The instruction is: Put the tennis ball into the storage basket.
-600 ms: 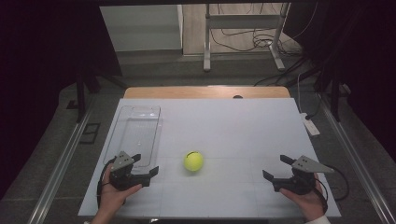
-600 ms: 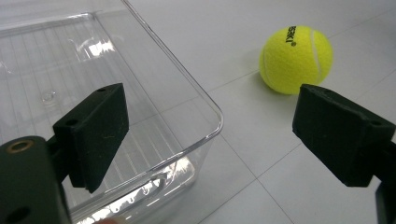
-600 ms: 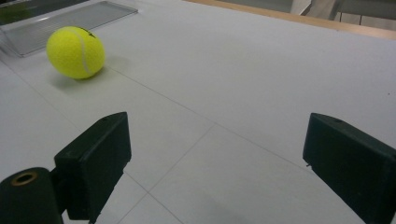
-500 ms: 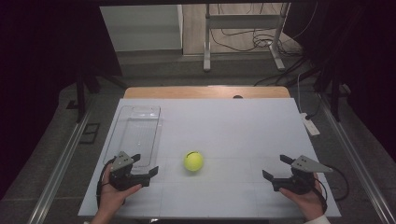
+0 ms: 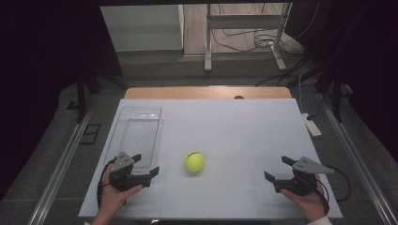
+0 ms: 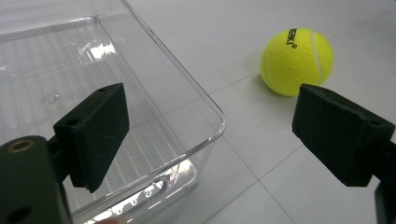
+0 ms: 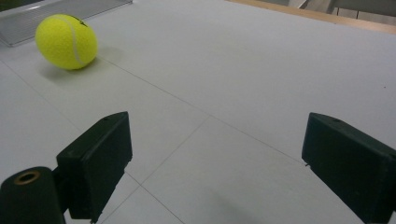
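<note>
Both claws [image 5: 146, 171] [image 5: 277, 171] wide apart, empty, near tennis ball [image 5: 194, 161].

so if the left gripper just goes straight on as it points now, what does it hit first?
Probably the near corner of the clear tray, which sits between the open jaws of the left gripper. The tennis ball lies farther on, off to one side. Depth is uncertain.

High view: above my side, looking forward and down over the whole counter [image 5: 244, 122].
Left tongs view: low, close, past the clear tray [image 6: 140, 93] toward the tennis ball [image 6: 297, 60].
Right tongs view: low over the counter, ball far left.
Shared: the ball, all three.
</note>
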`<action>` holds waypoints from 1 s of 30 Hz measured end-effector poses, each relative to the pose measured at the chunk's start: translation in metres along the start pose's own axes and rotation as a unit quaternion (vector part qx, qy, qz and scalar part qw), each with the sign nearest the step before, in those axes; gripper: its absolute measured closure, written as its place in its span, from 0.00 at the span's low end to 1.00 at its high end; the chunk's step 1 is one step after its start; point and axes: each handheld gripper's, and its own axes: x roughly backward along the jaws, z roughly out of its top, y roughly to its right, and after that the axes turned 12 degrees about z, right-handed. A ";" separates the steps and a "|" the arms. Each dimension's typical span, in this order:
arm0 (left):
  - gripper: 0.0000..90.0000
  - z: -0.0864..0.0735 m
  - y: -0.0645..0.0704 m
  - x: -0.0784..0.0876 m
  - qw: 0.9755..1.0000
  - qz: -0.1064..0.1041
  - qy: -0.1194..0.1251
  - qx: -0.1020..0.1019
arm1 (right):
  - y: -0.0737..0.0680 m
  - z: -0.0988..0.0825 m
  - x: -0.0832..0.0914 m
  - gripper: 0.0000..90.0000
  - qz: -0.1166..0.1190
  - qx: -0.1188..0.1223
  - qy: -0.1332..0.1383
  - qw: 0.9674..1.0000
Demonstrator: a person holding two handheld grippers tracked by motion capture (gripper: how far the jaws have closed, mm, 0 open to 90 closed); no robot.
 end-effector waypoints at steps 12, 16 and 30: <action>0.13 0.003 0.001 0.004 1.000 0.007 0.004 0.010 | 0.006 -0.002 -0.004 0.10 0.014 -0.008 -0.001 1.000; 0.13 0.002 0.000 0.003 1.000 0.006 0.003 0.007 | 0.004 0.000 -0.002 0.10 0.011 -0.007 0.004 1.000; 0.13 0.005 0.003 0.009 1.000 0.001 0.007 0.011 | 0.003 0.001 -0.003 0.11 0.011 -0.011 0.004 1.000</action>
